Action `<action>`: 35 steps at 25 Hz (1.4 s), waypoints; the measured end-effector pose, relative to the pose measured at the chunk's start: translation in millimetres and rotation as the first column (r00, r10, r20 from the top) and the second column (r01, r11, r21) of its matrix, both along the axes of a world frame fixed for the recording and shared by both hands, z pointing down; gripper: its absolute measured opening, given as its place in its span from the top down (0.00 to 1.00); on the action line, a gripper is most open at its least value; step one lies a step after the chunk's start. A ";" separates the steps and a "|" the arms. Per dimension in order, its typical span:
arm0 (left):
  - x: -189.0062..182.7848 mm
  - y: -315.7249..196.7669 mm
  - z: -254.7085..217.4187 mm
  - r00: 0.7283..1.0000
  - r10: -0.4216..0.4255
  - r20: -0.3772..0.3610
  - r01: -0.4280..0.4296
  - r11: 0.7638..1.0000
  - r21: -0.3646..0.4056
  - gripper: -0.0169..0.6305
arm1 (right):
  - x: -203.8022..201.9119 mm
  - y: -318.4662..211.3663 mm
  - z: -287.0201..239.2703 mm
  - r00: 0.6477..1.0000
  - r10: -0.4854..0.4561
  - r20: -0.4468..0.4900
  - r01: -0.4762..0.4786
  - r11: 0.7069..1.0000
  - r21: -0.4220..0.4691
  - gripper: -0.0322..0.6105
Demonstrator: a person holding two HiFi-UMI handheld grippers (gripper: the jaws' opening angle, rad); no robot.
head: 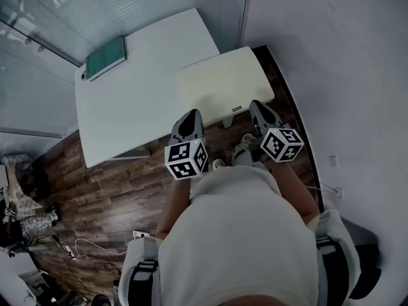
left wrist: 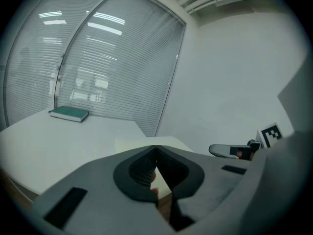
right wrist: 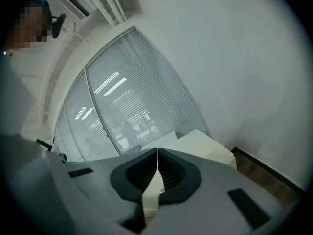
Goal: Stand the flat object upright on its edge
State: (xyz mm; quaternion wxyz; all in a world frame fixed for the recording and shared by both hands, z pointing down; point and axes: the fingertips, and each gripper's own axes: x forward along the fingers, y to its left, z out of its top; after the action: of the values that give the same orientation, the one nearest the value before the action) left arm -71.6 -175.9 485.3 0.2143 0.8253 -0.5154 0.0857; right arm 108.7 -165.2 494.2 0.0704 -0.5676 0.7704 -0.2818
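Note:
A green book (head: 106,57) lies flat at the far left corner of the large white table (head: 134,101); the left gripper view has the same book (left wrist: 69,113) far off at the left. Both grippers are held close to the person's body, short of the tables. My left gripper (head: 189,125) is shut with nothing in its jaws; its tips (left wrist: 156,146) meet in its own view. My right gripper (head: 262,113) is also shut and empty, its tips (right wrist: 158,150) pressed together, pointing over the cream table (right wrist: 205,148).
A smaller cream table (head: 223,81) stands against the white table's right side. A white wall (head: 344,75) runs along the right, glass partitions with blinds (head: 51,24) at the back left. Cables and clutter (head: 38,228) lie on the wooden floor at left.

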 end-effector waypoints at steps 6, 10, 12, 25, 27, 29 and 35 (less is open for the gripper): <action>5.7 -7.4 11.0 1.000 -0.002 -0.026 0.001 0.999 -0.038 0.94 | 10.9 0.5 41.3 0.978 0.041 0.203 -0.024 0.996 -0.085 0.92; 9.7 -12.6 14.2 0.999 -0.001 -0.038 -0.001 0.999 -0.051 0.94 | 16.7 2.0 72.4 0.912 0.099 0.397 -0.029 0.984 -0.178 0.92; 11.8 -14.5 16.2 0.999 0.000 -0.040 -0.002 0.998 -0.058 0.94 | 20.2 3.7 86.7 0.870 0.132 0.476 -0.030 0.976 -0.215 0.91; 14.3 -22.0 26.4 0.999 -0.016 -0.041 0.012 0.995 -0.097 0.94 | 35.4 -9.1 123.3 0.694 0.186 0.696 -0.043 0.975 -0.218 0.33; 14.2 -23.1 27.6 0.999 -0.021 -0.040 0.017 0.995 -0.098 0.94 | 36.2 -14.4 128.1 0.671 0.203 0.714 -0.053 0.973 -0.226 0.31; 14.1 -23.3 28.0 0.999 -0.027 -0.041 0.023 0.995 -0.097 0.94 | 35.1 -20.0 132.4 0.642 0.217 0.736 -0.056 0.970 -0.237 0.29; 9.7 -25.3 24.8 0.998 -0.046 -0.041 0.043 0.995 -0.089 0.94 | 30.5 -41.1 140.2 0.602 0.219 0.768 -0.049 0.970 -0.238 0.27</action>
State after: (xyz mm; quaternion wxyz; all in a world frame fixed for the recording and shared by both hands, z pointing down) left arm -61.9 -201.2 510.1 0.2633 0.8050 -0.5246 0.0858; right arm 139.1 -206.4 634.4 0.3680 -0.4458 0.5846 -0.5693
